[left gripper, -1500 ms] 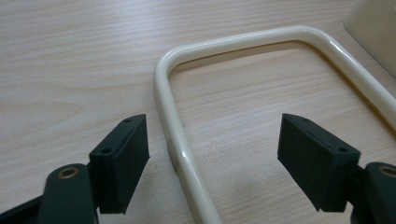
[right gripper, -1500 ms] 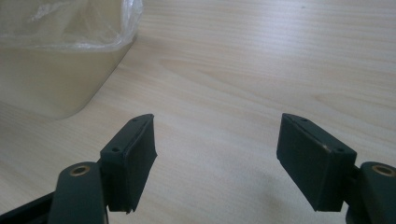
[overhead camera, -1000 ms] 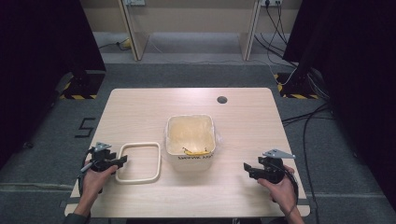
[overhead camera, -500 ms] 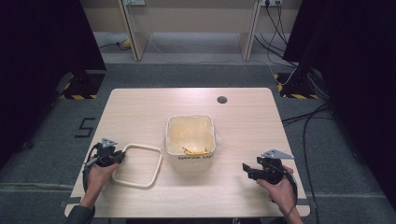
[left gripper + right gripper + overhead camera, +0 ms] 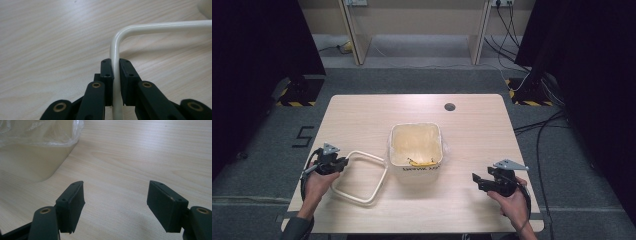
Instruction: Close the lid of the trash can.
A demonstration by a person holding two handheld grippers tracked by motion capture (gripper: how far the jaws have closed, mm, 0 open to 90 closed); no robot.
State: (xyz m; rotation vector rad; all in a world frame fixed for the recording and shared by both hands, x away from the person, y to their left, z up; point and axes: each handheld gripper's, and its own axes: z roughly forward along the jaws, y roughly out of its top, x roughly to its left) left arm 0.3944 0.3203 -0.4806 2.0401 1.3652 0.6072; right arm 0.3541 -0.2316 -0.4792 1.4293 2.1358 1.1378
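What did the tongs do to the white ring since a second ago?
The left tongs, clamped on the white ring, swung it: it now lies skewed, its far corner by the bin, its near side closer to the table's front edge. The hand shifted a little left. The bin and the open right tongs stayed put.

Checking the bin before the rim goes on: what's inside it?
The bin holds a clear plastic liner and a small yellow item near its front wall; anything under the liner is hidden.
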